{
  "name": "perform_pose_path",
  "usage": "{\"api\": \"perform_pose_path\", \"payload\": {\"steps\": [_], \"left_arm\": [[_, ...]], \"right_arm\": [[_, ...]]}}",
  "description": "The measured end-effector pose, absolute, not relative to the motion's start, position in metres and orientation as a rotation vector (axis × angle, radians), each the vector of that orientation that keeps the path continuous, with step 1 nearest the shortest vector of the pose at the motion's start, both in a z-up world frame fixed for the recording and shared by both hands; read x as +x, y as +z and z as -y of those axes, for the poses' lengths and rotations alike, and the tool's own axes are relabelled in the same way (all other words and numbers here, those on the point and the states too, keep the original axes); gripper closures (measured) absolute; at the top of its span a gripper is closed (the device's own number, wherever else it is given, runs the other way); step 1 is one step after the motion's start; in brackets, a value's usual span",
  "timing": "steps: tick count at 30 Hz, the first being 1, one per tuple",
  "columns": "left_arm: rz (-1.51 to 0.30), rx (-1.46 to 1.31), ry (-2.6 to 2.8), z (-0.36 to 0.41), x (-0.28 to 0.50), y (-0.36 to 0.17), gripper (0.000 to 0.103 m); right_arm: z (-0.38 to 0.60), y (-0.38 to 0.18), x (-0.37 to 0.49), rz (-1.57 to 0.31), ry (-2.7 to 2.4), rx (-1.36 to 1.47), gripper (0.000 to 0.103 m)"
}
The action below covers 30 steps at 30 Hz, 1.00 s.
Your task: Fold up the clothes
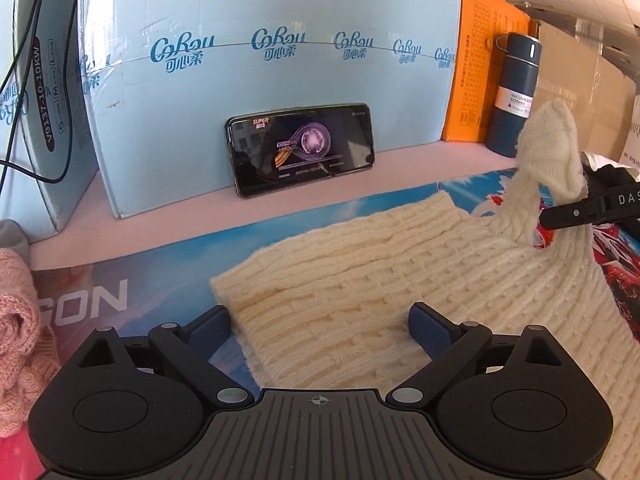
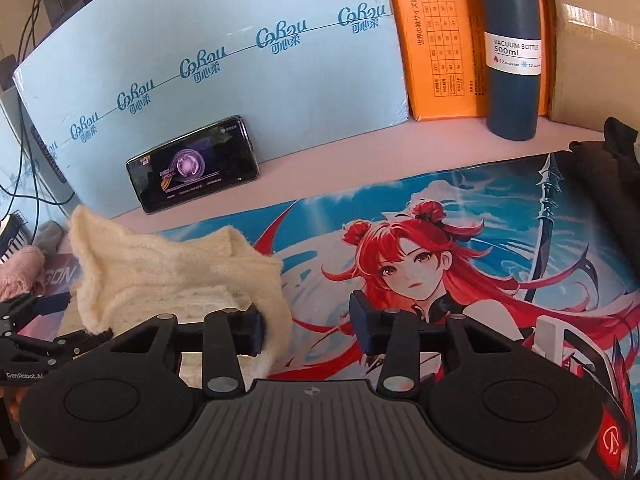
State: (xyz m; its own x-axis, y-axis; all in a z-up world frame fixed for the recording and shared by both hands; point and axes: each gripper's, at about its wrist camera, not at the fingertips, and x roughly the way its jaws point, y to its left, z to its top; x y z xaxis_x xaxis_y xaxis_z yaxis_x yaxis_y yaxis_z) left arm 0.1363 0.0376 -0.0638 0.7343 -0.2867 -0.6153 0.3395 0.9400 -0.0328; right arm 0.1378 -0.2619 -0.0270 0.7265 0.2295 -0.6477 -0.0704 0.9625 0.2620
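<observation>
A cream cable-knit sweater (image 1: 360,280) lies on the printed desk mat (image 1: 160,264). My left gripper (image 1: 320,328) is open and hovers over the sweater's near left edge. In the right wrist view my right gripper (image 2: 308,326) is open; a raised part of the cream sweater (image 2: 168,276) drapes over its left finger (image 2: 252,330). In the left wrist view the right gripper's finger (image 1: 576,212) sits under a lifted sleeve (image 1: 548,148) at the right. The left gripper (image 2: 36,332) shows at the far left of the right wrist view.
A phone (image 1: 300,148) leans on a light blue box (image 1: 280,20) at the back. An orange box (image 1: 476,76) and a dark blue vacuum bottle (image 1: 514,96) stand at back right. A pink knit garment (image 1: 20,320) lies left. Dark clothing (image 2: 612,184) lies right.
</observation>
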Motion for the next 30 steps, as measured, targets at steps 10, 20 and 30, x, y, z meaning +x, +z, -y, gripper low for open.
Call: {"api": "perform_pose_path", "payload": {"steps": [10, 20, 30], "left_arm": [[-0.602, 0.113, -0.433, -0.031, 0.128, -0.059, 0.078], [-0.585, 0.159, -0.226, -0.042, 0.131, -0.057, 0.08], [-0.594, 0.122, -0.085, -0.06, 0.137, -0.059, 0.073]], "right_arm": [[0.309, -0.022, 0.141, -0.755, 0.046, 0.375, 0.04], [0.365, -0.02, 0.131, -0.698, 0.041, 0.593, 0.03], [0.35, -0.026, 0.133, -0.728, 0.118, 0.556, 0.03]]}}
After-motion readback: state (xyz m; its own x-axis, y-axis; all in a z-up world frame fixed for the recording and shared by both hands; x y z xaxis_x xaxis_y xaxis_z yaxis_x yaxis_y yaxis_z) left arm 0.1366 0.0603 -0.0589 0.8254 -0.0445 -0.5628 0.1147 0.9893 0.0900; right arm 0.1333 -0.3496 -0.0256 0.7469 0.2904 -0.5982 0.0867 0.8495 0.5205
